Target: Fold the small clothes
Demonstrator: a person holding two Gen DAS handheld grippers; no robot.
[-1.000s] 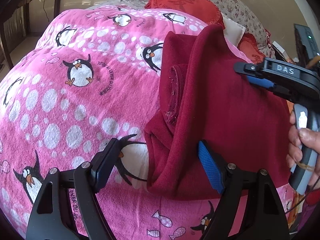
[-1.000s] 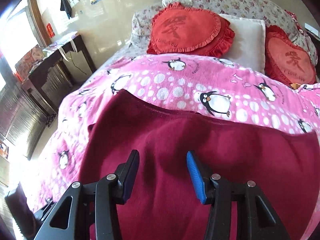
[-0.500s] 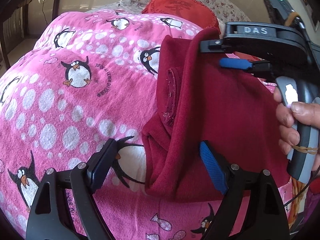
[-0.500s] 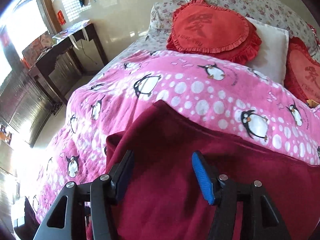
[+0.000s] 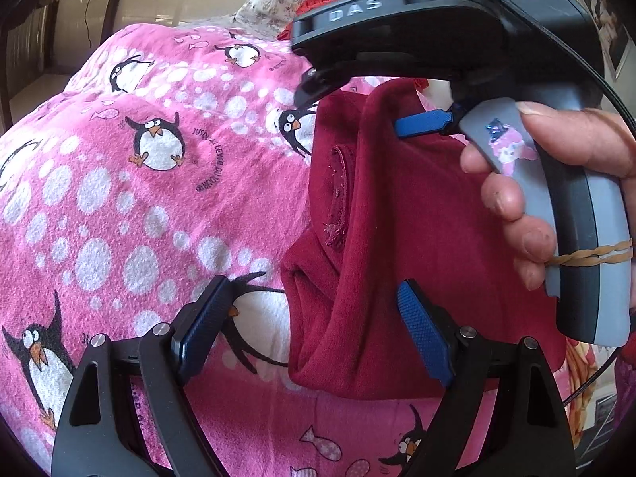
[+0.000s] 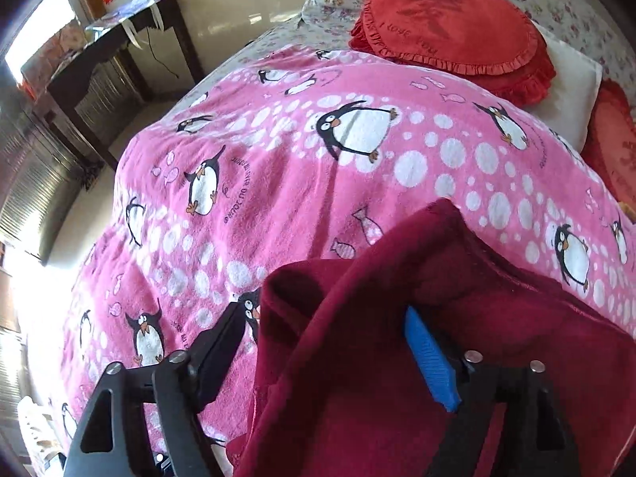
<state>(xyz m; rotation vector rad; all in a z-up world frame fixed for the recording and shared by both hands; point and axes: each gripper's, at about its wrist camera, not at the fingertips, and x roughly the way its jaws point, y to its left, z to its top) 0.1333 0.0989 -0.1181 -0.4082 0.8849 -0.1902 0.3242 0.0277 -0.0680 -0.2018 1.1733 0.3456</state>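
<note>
**Right gripper carried across the garment**

Carried leftward over the past second, the right gripper point(image 5: 401, 107) is now seen above the far edge of the dark red garment point(image 5: 397, 218), its jaws spread and nothing clasped. The garment is laid partly folded on the pink penguin blanket point(image 5: 139, 198), its long axis running away from the left gripper point(image 5: 314, 326). That gripper is held released at the near hem, straddling the folded edge, and is judged the nearer one.
</note>
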